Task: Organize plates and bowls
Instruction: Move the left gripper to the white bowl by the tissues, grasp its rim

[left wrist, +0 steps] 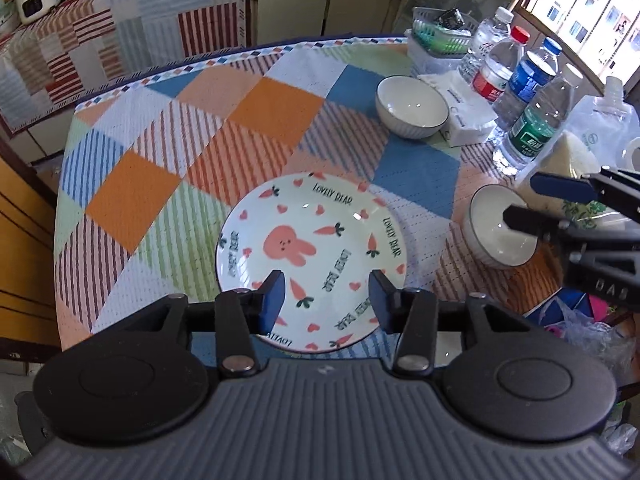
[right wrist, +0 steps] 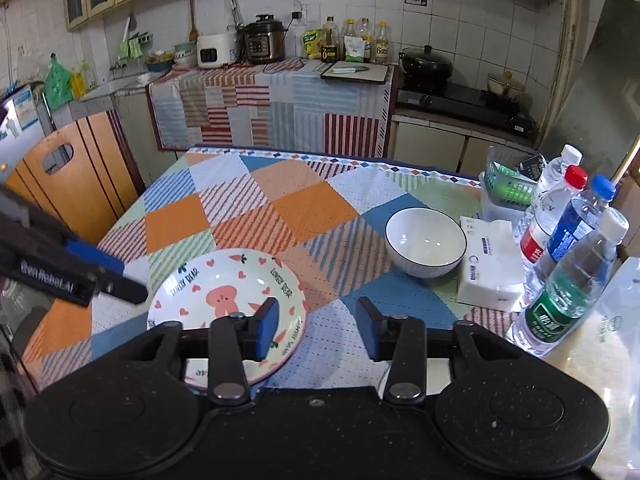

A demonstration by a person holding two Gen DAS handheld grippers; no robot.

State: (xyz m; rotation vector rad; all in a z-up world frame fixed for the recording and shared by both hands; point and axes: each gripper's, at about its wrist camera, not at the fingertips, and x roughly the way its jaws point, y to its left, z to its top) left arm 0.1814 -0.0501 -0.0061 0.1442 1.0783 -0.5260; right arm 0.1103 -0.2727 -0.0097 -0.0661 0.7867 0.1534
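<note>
The left claw [left wrist: 326, 298] hangs above the bench [left wrist: 152, 168] with its 2 blue pads parted and nothing between them; the near part of the rabbit plate [left wrist: 312, 260] shows through the gap directly below it, and the pads are clear of the plate. That plate, white with a pink rabbit, carrots, hearts and "LOVELY BEAR" lettering, lies flat on the checked cloth. To the right of the left claw, the right claw [left wrist: 524, 204] reaches in from the frame edge, its 2 fingers apart and empty, poised over a small white bowl [left wrist: 500, 236] that stands upright on the cloth just beside the plate. In its own view the right claw [right wrist: 316, 326] is likewise part open with bare cloth between the pads; the rabbit plate [right wrist: 224, 312] lies below and left of it, partly behind the left pad, and the left claw [right wrist: 116, 276] enters from the left edge over the plate's rim. Farther ahead and to the right of both claws a second white bowl [right wrist: 426, 242] with a dark rim stands upright and empty. Just right of that bowl lies a white tissue pack [right wrist: 490, 264], and beyond it 4 water bottles [right wrist: 568, 280] stand together near the bench edge, with a green basket [right wrist: 510, 186] behind them.
</note>
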